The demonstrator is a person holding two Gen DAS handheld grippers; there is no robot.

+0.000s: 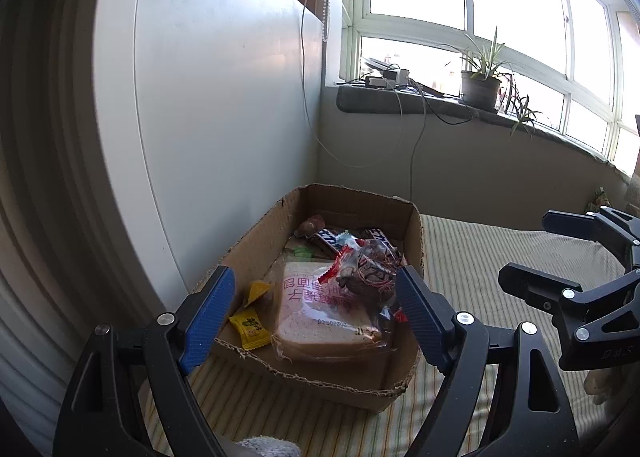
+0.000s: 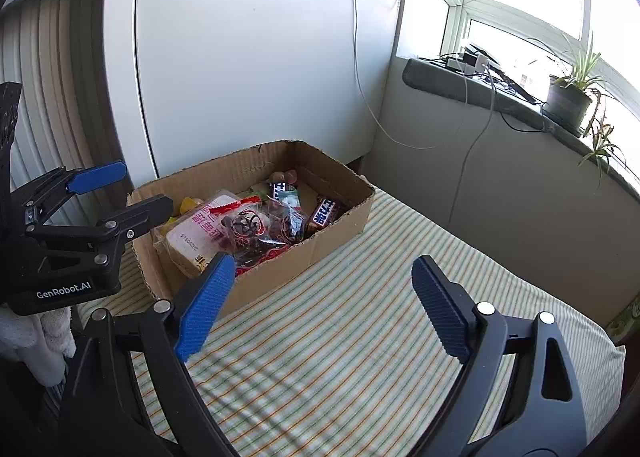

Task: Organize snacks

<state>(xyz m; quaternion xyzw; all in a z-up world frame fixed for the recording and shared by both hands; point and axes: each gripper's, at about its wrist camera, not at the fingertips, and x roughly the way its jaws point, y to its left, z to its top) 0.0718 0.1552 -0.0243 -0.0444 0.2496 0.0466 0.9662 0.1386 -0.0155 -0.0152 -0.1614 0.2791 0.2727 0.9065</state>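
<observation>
One box, open-topped cardboard, sits on the striped cloth against the white panel; all snacks visible lie inside it. Near end of box: one bagged bread slice, printed label partly readable. Beside the bread, toward the panel: two yellow candies, the farther one half hidden by the left gripper's finger. On top of the bread: one clear bag with red edge, contents dark and hard to make out. Far end of box: two dark bars with white lettering, both partly covered; a brownish lump behind them, unidentifiable. Box floor mostly hidden.

Left gripper: jaws wide, holding nothing, hovering at the box's near end. Right gripper: jaws wide, empty, over the cloth beside the box. One potted plant on the sill, well apart from the box.
</observation>
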